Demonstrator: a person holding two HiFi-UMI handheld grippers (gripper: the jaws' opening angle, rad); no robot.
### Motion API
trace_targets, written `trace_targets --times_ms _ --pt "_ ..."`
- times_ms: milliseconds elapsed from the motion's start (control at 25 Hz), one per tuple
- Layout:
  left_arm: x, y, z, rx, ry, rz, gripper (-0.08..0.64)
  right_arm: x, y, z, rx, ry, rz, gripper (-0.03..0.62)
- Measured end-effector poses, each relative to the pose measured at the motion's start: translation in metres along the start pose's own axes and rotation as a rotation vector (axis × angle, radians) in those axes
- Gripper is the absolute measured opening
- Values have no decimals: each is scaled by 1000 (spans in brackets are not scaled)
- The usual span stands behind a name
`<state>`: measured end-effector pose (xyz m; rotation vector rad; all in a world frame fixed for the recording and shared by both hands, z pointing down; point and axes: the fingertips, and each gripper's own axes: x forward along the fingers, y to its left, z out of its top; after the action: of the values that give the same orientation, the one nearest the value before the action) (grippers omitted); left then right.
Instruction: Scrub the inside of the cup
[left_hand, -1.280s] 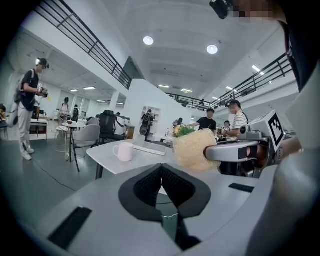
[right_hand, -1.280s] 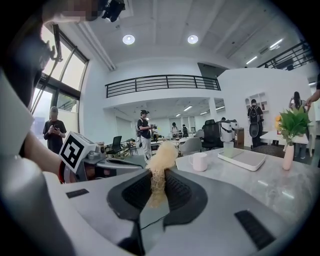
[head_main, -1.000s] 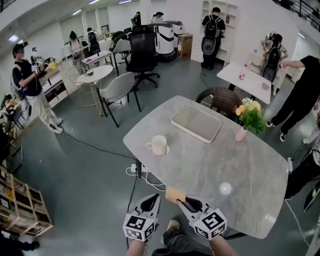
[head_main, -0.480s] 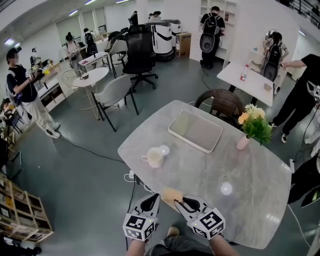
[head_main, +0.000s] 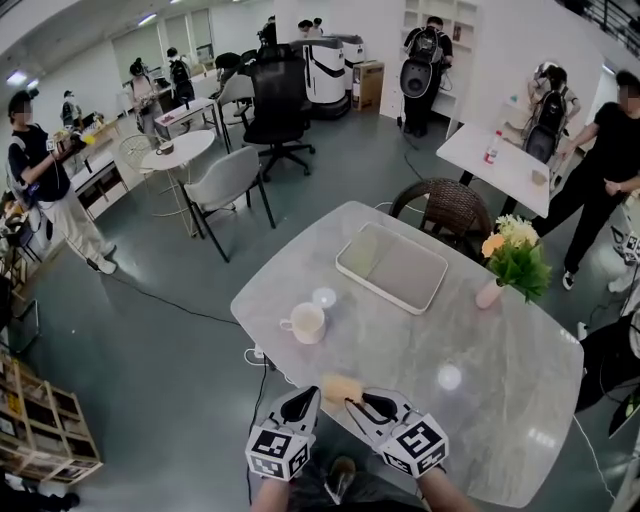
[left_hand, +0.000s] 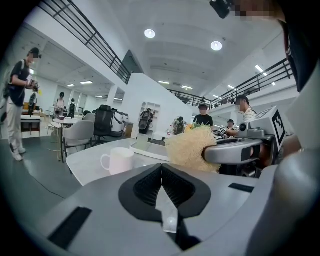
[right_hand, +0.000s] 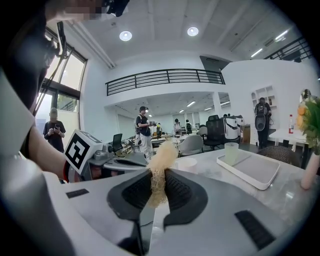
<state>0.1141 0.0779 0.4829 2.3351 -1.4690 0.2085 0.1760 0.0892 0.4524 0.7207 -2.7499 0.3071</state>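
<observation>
A white cup (head_main: 305, 322) with its handle to the left stands upright near the left edge of the marble table (head_main: 480, 400); it also shows in the left gripper view as the cup (left_hand: 118, 160). My right gripper (head_main: 352, 398) is shut on a tan fibrous scrubber (head_main: 341, 388), whose strands stick up between the pads as the scrubber (right_hand: 159, 170). My left gripper (head_main: 305, 393) hangs just left of it at the table's near edge, shut with nothing between its jaws. Both grippers are well short of the cup. From the left gripper view the scrubber (left_hand: 190, 147) shows at the right.
A white tray (head_main: 392, 266) with a pale green tumbler (head_main: 352, 238) lies at the table's far side. A pink vase of flowers (head_main: 515, 262) stands at the right. A wicker chair (head_main: 440, 210) is behind the table. People, chairs and tables fill the room beyond.
The table and cup have come nearer and shifted slightly left in the head view as both grippers advanced toward the table edge. Both grippers keep the same state.
</observation>
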Motion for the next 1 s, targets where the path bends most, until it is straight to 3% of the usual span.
trace_targets --times_ms 1000 --pt "65 115 62 86 44 -128 14 122 -56 55 51 26 -94 63"
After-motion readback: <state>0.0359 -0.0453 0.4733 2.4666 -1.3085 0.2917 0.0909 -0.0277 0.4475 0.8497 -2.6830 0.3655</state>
